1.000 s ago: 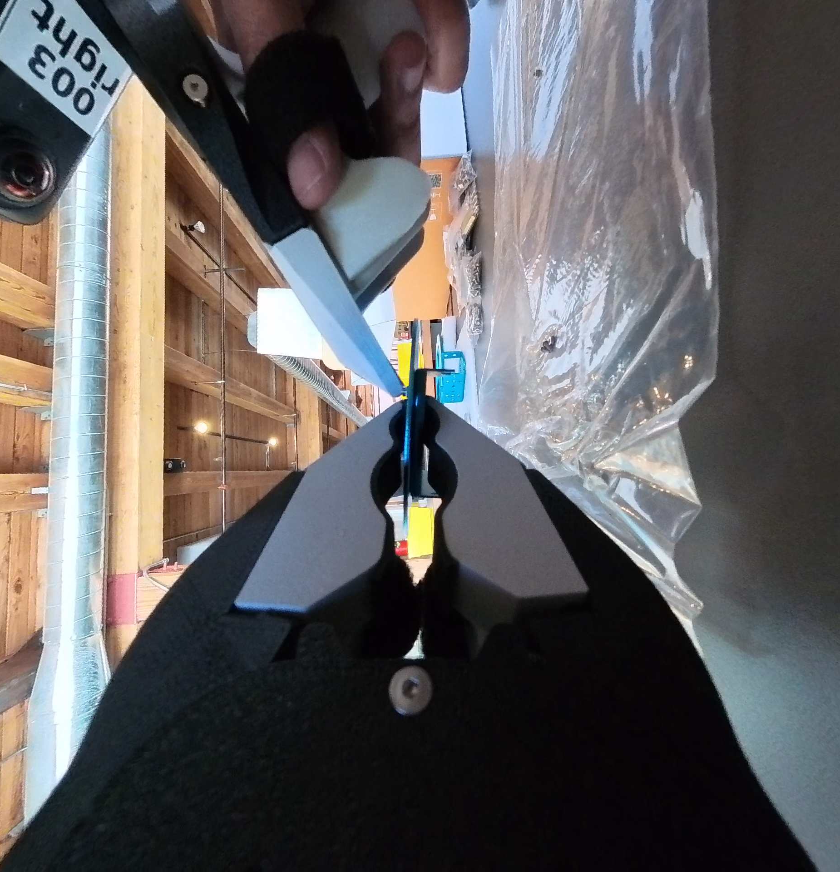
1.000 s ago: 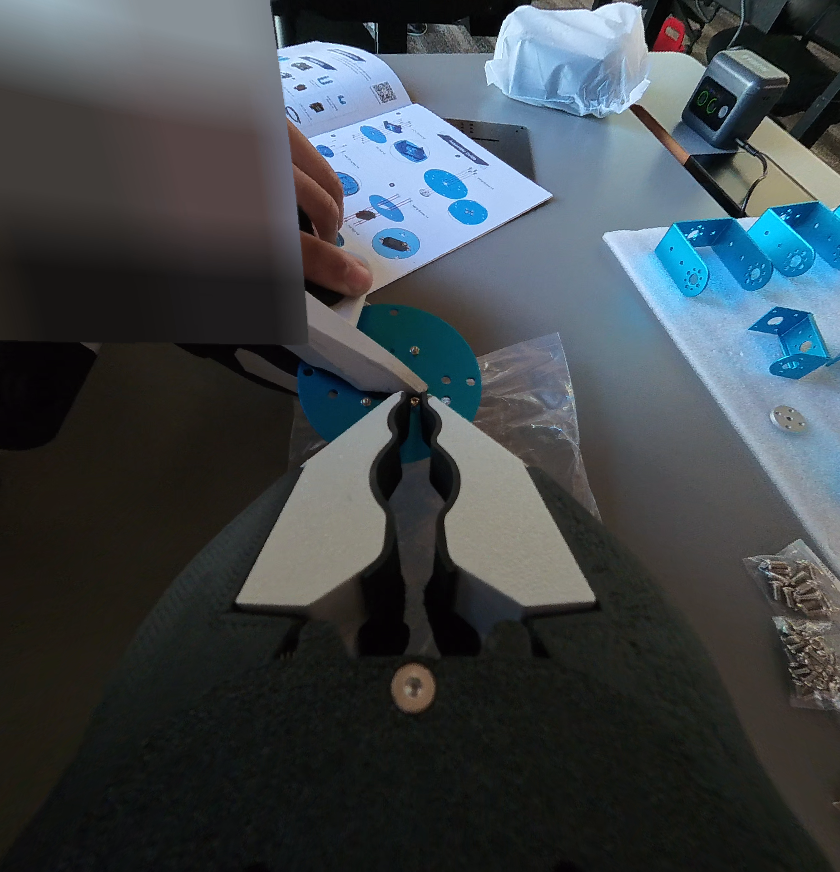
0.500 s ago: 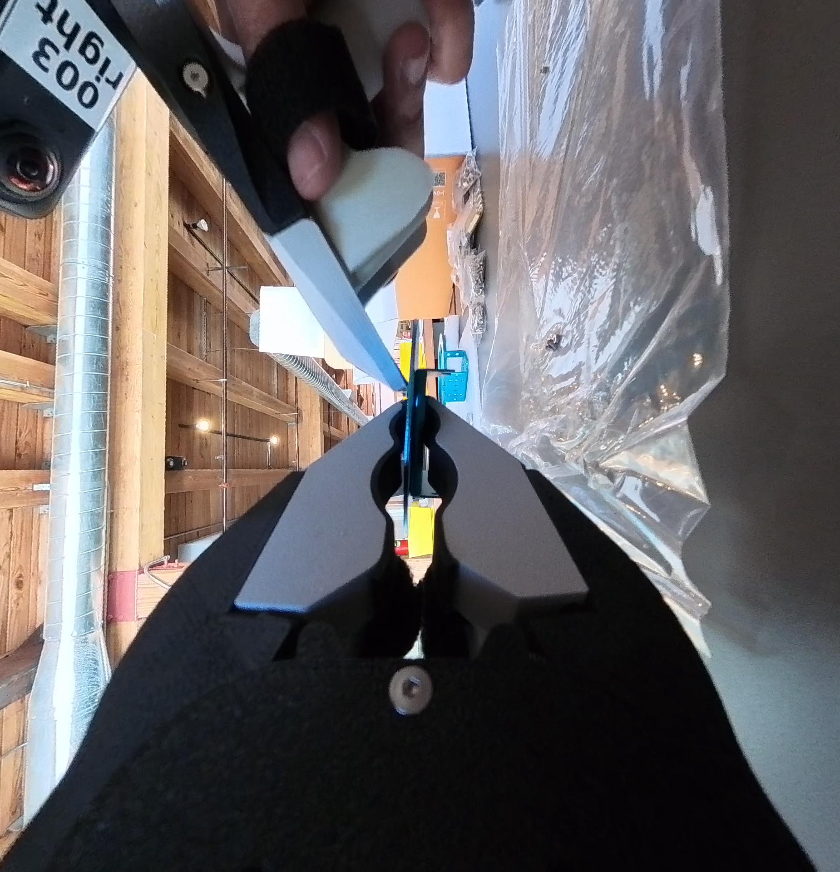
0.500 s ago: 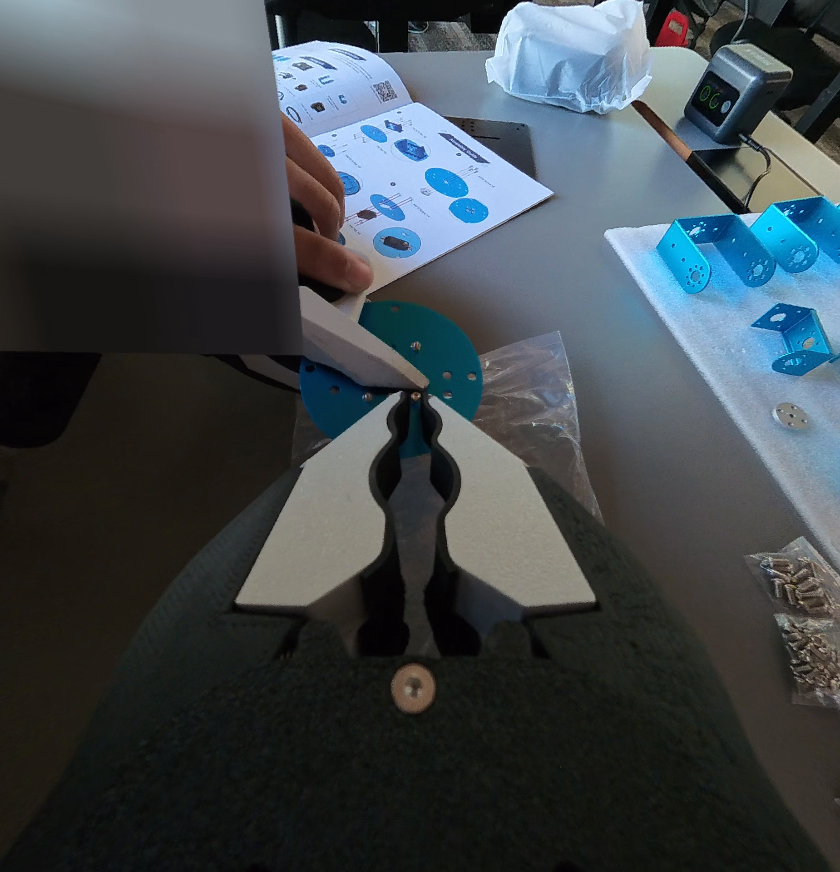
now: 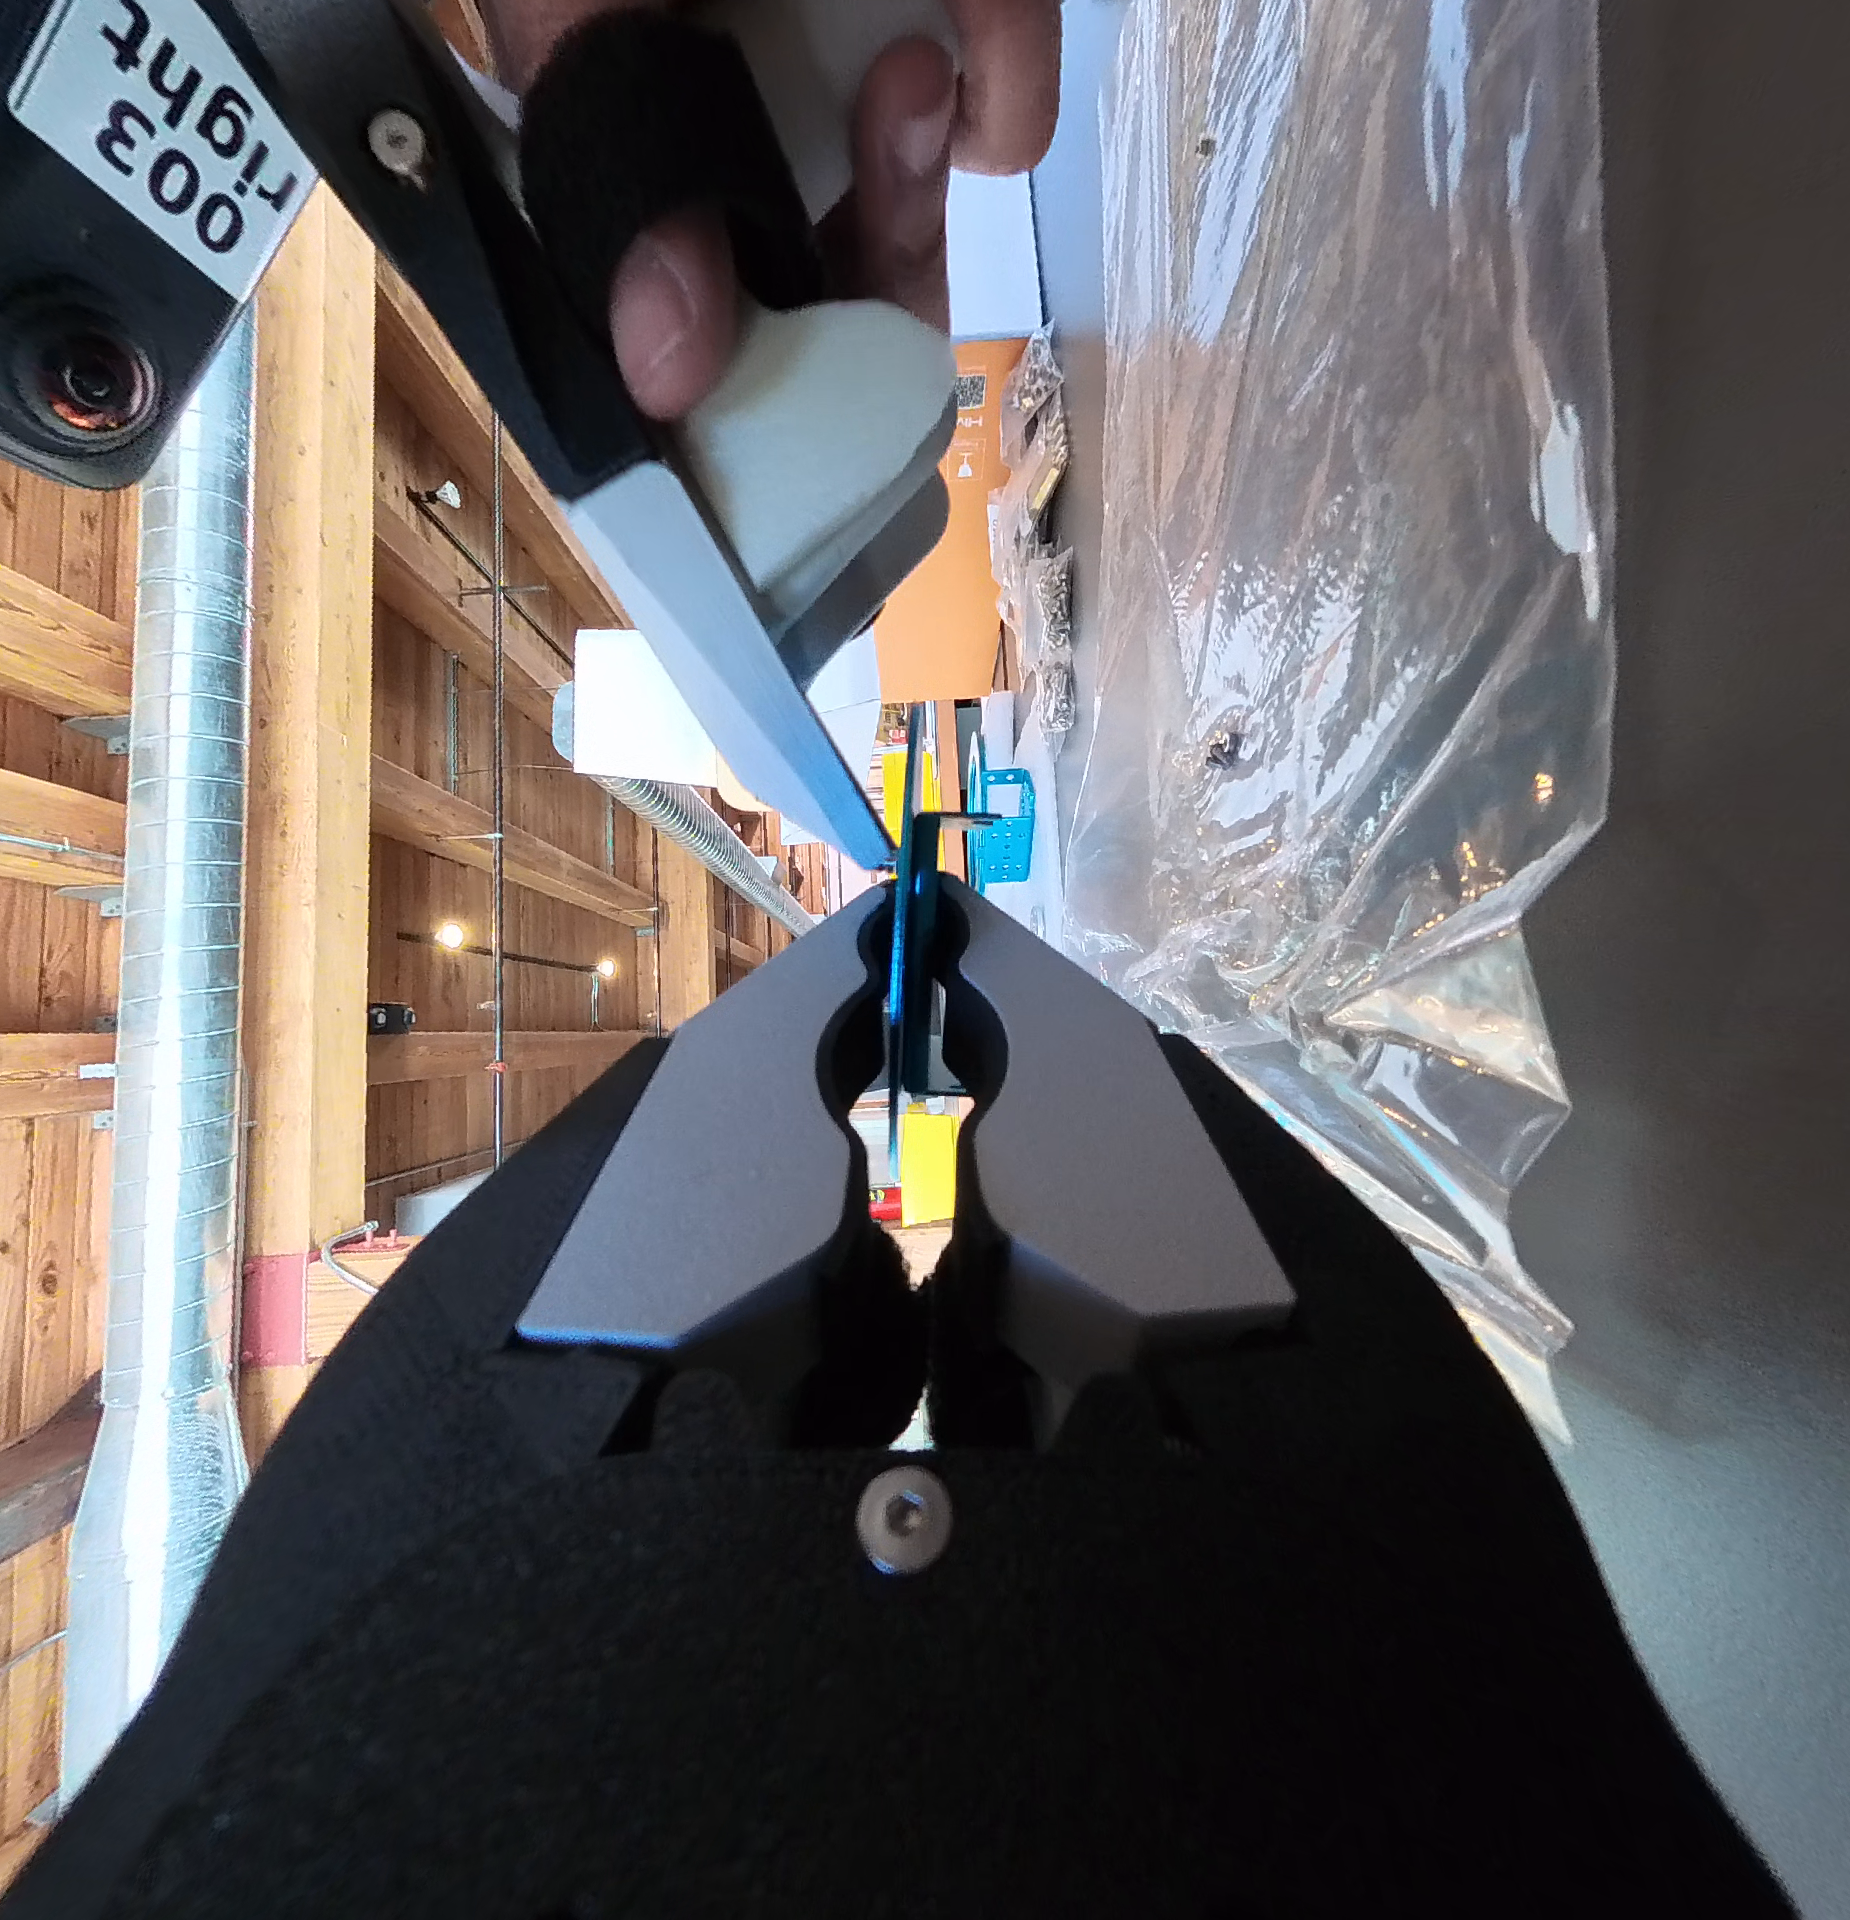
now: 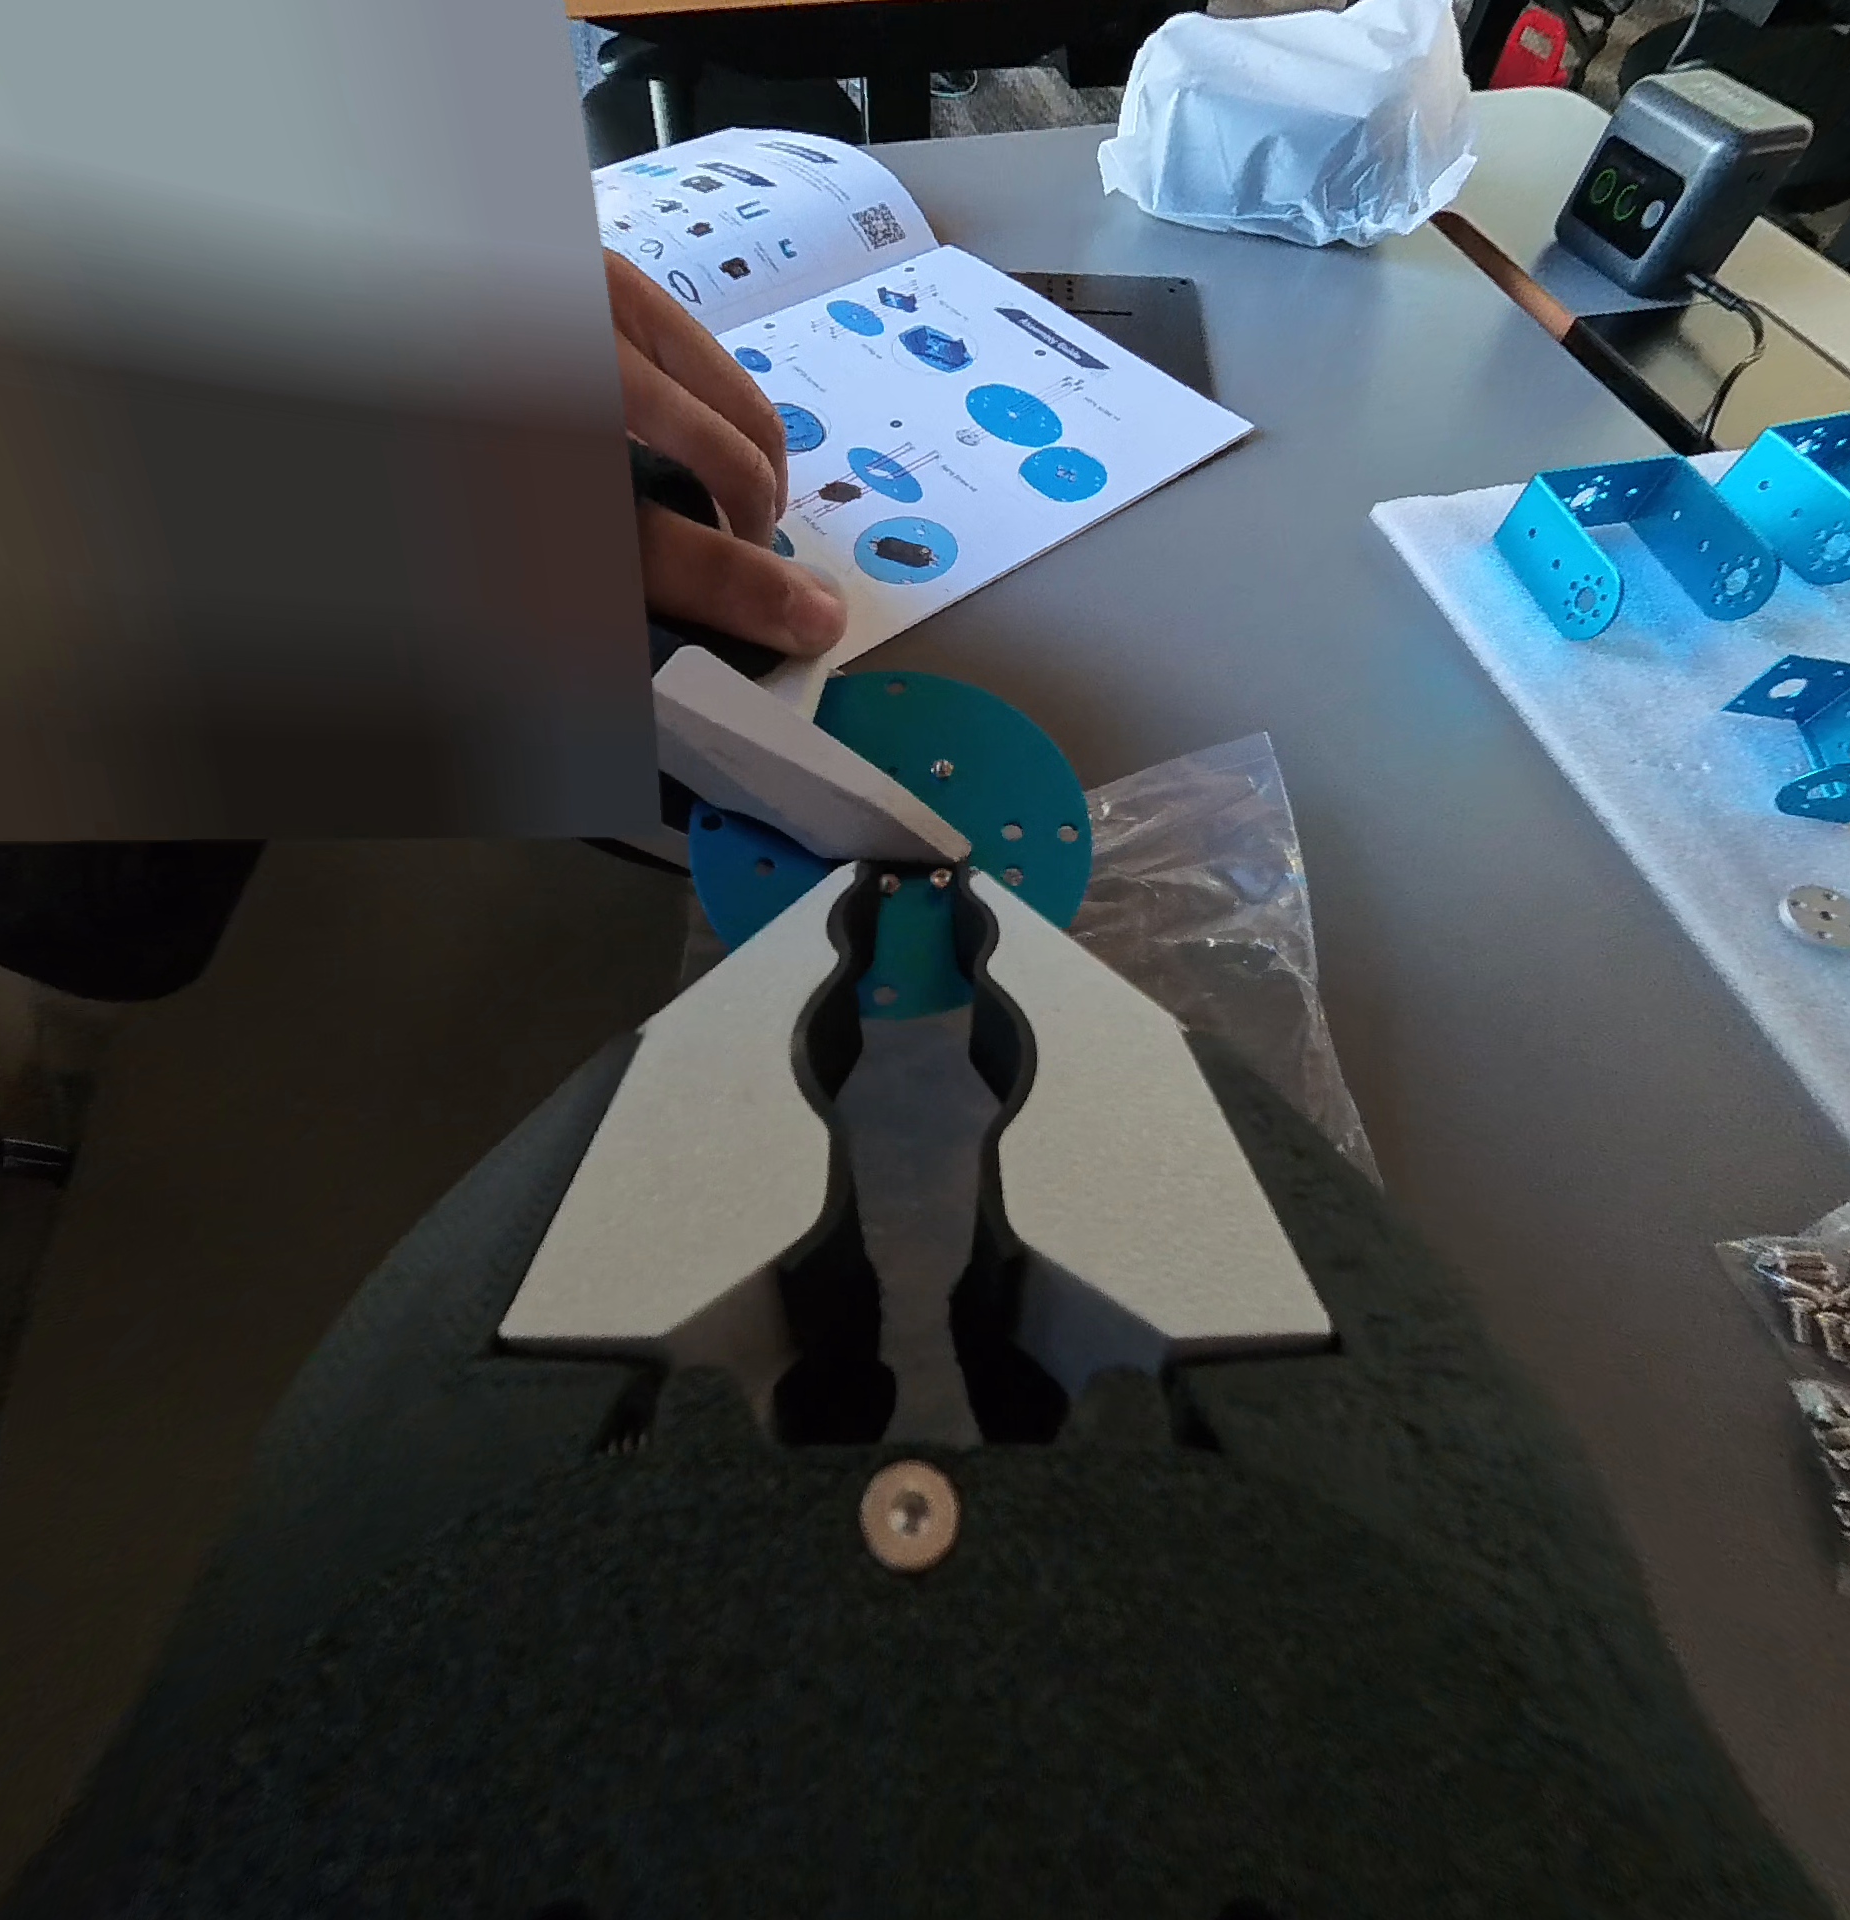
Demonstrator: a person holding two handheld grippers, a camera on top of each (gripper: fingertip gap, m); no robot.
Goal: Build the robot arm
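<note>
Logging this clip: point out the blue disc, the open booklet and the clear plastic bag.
blue disc [image 6: 962,748]: right wrist view, upper face.
open booklet [image 6: 1097,436]: right wrist view, right-hand page.
clear plastic bag [image 6: 1212,935]: right wrist view, crinkled middle.

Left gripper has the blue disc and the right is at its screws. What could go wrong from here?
1. The left gripper pinches the disc only with its tips, so a push from the right gripper may pivot it or make it slip.
2. The small screws sit at the right tips. If knocked loose, they could fall onto the crinkled bag below.
</note>
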